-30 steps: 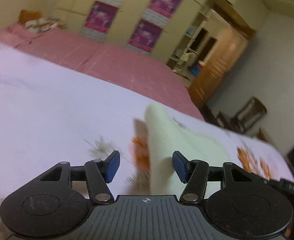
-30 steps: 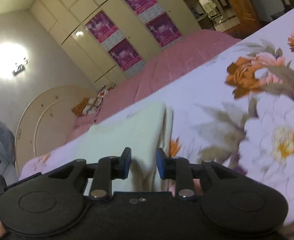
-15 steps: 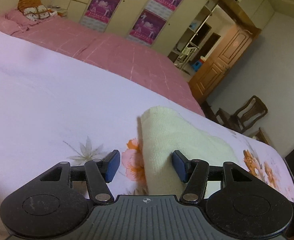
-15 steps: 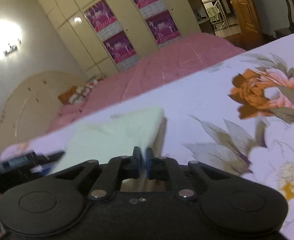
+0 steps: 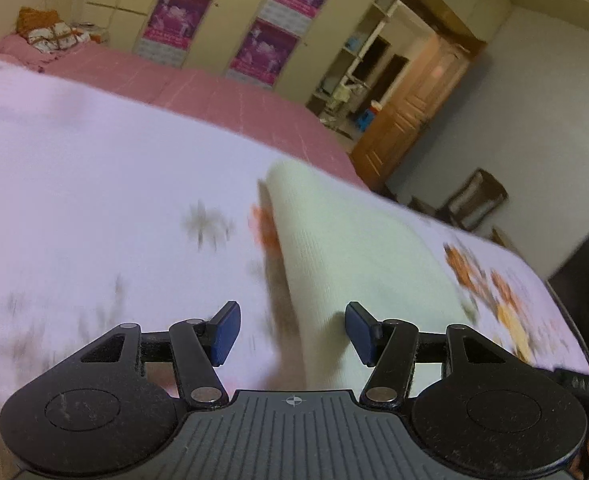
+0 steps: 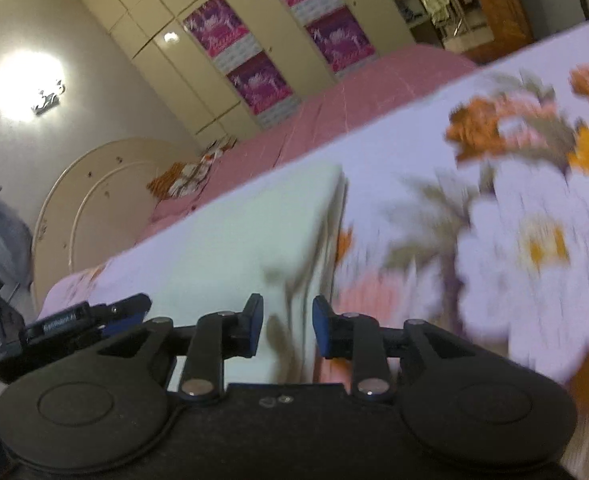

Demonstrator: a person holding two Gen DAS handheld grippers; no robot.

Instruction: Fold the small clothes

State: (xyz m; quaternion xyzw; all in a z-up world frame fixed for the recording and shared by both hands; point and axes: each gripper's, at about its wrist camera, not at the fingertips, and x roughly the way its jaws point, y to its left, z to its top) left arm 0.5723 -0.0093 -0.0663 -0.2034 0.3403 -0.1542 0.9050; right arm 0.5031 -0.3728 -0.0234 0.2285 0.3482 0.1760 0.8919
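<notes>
The right tool (image 6: 284, 328) has just opened again and lets go the pale cloth (image 6: 230, 248), now folded on the bed (image 6: 414, 152). The left tool (image 5: 290, 332) stays open, holding nothing.

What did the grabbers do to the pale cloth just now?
The right gripper pinched shut at the cloth's near edge, and its jaws have just been opening again; the pads now stand off it. The left gripper stayed open, not gripping. The cloth still lies folded on the flowery sheet.
</notes>
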